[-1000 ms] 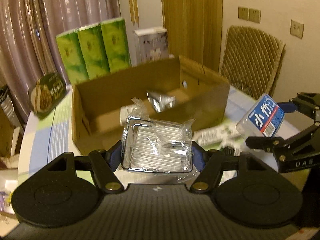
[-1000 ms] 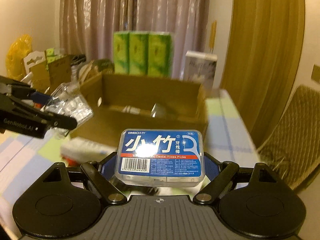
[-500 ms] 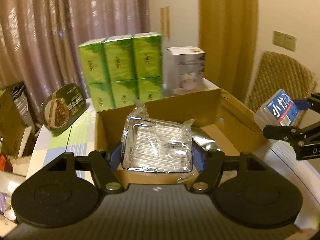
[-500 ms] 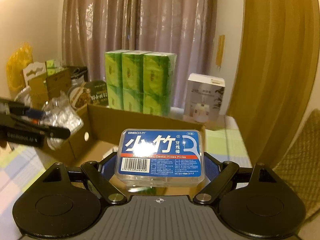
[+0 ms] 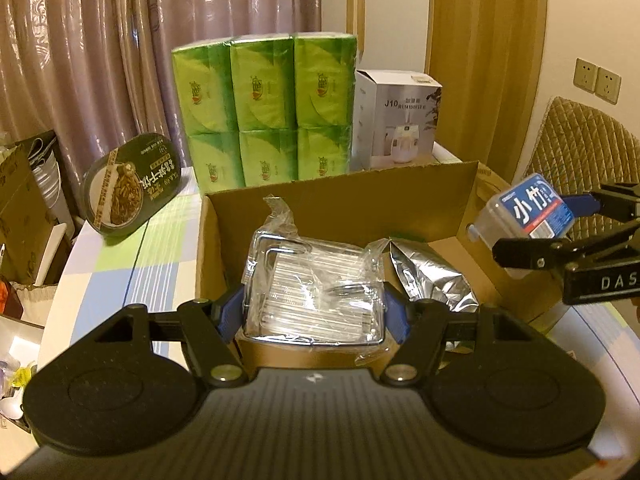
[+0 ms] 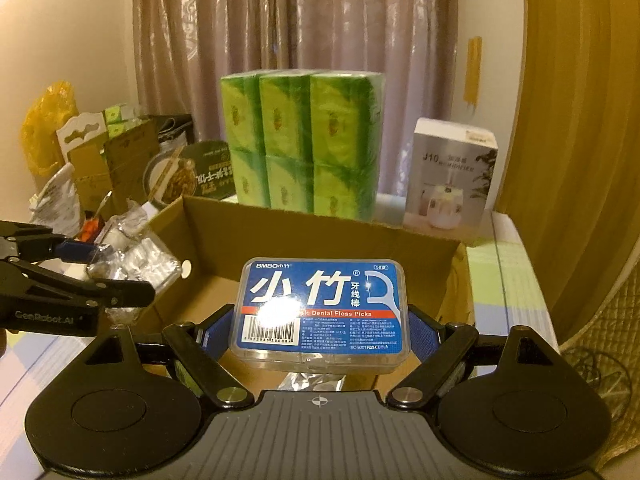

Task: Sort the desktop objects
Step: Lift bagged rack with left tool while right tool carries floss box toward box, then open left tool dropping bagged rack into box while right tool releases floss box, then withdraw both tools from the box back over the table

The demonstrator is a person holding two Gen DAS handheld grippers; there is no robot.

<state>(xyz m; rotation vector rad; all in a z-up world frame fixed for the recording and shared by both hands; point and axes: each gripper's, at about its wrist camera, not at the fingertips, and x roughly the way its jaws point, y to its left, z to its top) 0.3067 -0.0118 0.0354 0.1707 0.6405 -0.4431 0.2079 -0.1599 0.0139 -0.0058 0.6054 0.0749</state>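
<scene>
Cardboard box [image 5: 340, 200] below, left gripper [image 5: 314, 312] pinching plastic packet [image 5: 312, 296], right gripper [image 6: 322, 332] clamping floss box [image 6: 322, 312].

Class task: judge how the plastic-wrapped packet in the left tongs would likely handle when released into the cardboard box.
The plastic-wrapped packet probably feels slippery: glossy film. Its loose crinkled top looks floppy, while the ribbed contents seem stiffer. Held by the left tongs above the cardboard box, it would likely drop flat, not roll.
</scene>
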